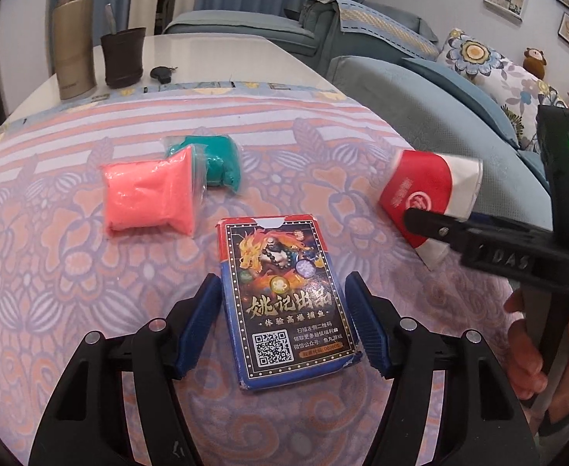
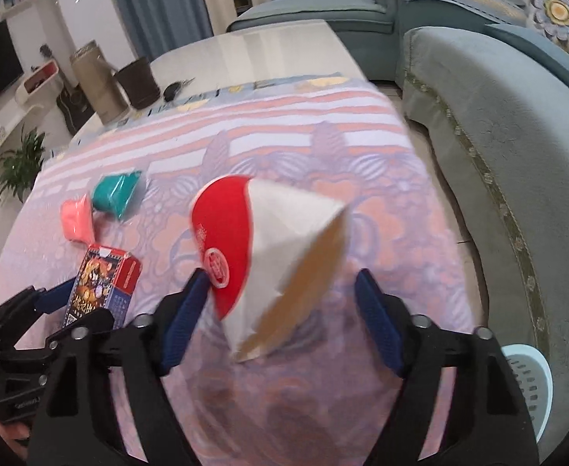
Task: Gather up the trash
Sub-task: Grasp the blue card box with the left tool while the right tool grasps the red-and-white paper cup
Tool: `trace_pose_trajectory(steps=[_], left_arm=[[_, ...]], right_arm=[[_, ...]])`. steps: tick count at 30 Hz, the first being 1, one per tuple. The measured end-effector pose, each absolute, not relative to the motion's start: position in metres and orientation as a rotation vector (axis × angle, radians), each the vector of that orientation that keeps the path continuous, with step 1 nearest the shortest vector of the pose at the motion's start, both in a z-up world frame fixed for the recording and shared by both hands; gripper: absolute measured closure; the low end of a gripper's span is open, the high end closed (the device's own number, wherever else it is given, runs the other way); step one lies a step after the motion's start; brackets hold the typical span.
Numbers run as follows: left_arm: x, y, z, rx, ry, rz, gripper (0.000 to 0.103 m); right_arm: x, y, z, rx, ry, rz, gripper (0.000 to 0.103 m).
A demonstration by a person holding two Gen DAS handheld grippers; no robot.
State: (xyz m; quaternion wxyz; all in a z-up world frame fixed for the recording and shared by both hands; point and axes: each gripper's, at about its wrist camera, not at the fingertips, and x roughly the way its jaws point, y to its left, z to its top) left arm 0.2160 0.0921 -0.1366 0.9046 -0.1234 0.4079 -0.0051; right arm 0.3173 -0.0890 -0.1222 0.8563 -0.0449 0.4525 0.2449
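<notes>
A playing-card box point(image 1: 284, 303) lies flat on the patterned cloth between the open fingers of my left gripper point(image 1: 282, 320); the pads stand beside its long edges, and contact is unclear. It also shows in the right wrist view point(image 2: 104, 283). A flattened red and white paper cup point(image 2: 269, 268) sits between the open fingers of my right gripper point(image 2: 282, 318); the left pad touches its red rim, the right pad is apart. The cup point(image 1: 428, 194) shows at the right in the left wrist view. A pink bag point(image 1: 148, 198) and a teal bag point(image 1: 218, 163) lie further back.
A tan tumbler point(image 1: 73, 44), a dark cup point(image 1: 123, 56) and a key fob point(image 1: 162, 73) stand at the table's far end. A blue-grey sofa point(image 2: 498, 124) runs along the right. A pale blue basket point(image 2: 529, 384) sits on the floor at lower right.
</notes>
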Motion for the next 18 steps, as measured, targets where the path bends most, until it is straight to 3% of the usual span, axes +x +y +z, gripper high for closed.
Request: trace_pose_trajectory(steps=[8, 9, 11, 12, 13, 18], left_arm=[[0.217, 0.092, -0.137, -0.252, 0.843, -0.009, 0.039], [0.217, 0.092, -0.137, -0.251, 0.844, -0.009, 0.039], [0.216, 0.092, -0.137, -0.248, 0.843, -0.006, 0.04], [0.216, 0.092, -0.136, -0.246, 0.844, -0.004, 0.04], [0.217, 0.092, -0.136, -0.243, 0.844, -0.002, 0.04], [0.212, 0.09, -0.133, -0.248, 0.834, -0.001, 0.042]], right_arm=[[0.304, -0.082, -0.116, -0.083, 0.912, 0.535, 0.034], [0.303, -0.081, -0.115, -0.08, 0.906, 0.535, 0.037], [0.303, -0.08, -0.113, -0.074, 0.907, 0.534, 0.054], [0.303, -0.08, -0.113, -0.071, 0.91, 0.525, 0.068], [0.303, -0.08, -0.113, -0.06, 0.918, 0.534, 0.073], [0.285, -0.091, -0.102, -0.056, 0.877, 0.53, 0.079]])
